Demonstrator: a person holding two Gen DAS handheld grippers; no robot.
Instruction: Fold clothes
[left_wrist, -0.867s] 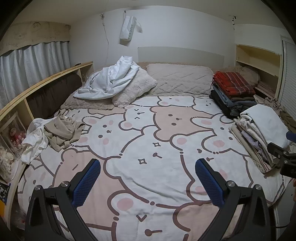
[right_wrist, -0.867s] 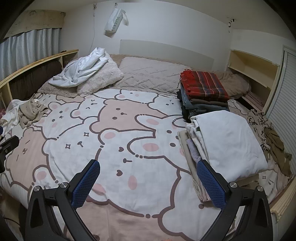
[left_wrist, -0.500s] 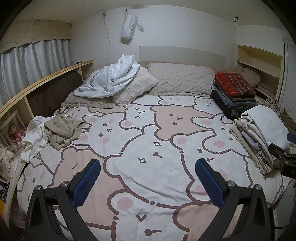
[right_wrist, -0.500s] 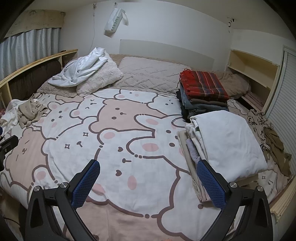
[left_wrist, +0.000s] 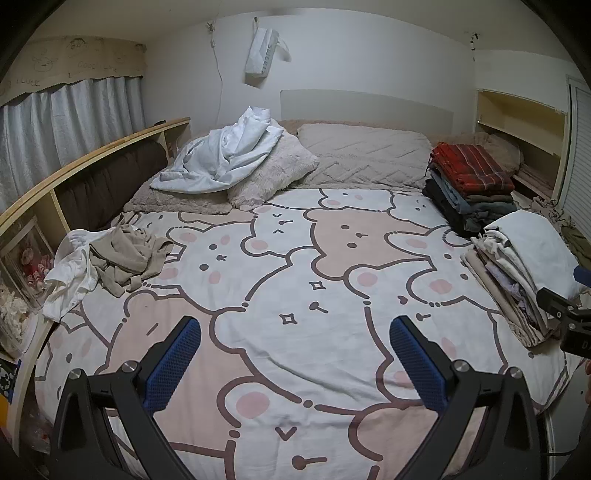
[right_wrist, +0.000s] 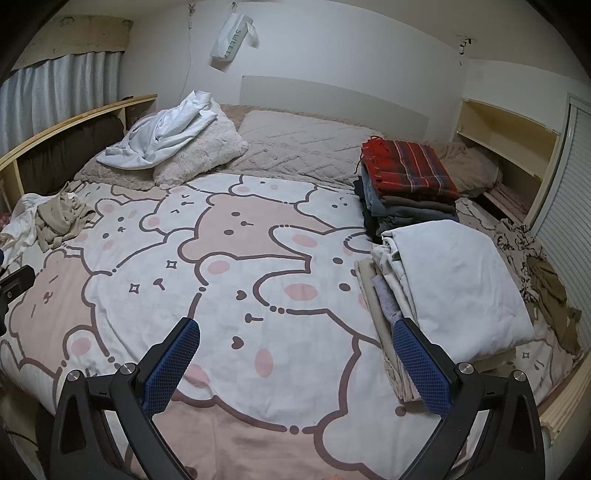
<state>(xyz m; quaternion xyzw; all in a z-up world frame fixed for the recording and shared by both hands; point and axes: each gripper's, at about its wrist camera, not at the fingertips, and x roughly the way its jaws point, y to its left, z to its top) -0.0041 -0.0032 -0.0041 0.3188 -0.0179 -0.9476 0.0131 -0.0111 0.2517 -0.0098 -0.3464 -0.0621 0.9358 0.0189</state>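
A crumpled beige garment (left_wrist: 127, 256) lies on a crumpled white garment (left_wrist: 68, 269) at the bed's left edge; both show in the right wrist view (right_wrist: 61, 218). A white folded stack (right_wrist: 447, 280) and a dark stack topped by red plaid (right_wrist: 406, 173) sit at the right. My left gripper (left_wrist: 295, 332) is open and empty above the bedspread's near middle. My right gripper (right_wrist: 295, 332) is open and empty beside the white stack. A crumpled white cloth (left_wrist: 225, 155) lies on the pillows.
The bear-print bedspread (left_wrist: 295, 258) covers the bed. Pillows (left_wrist: 362, 155) line the headboard. A wooden shelf rail (left_wrist: 81, 155) runs along the left, a shelf unit (right_wrist: 509, 147) at the right. A patterned cloth and olive garment (right_wrist: 546, 284) lie at the right edge.
The left wrist view has shifted slightly right, so the left clothes pile sits further in. Both grippers stay open. Nothing on the bed has moved.
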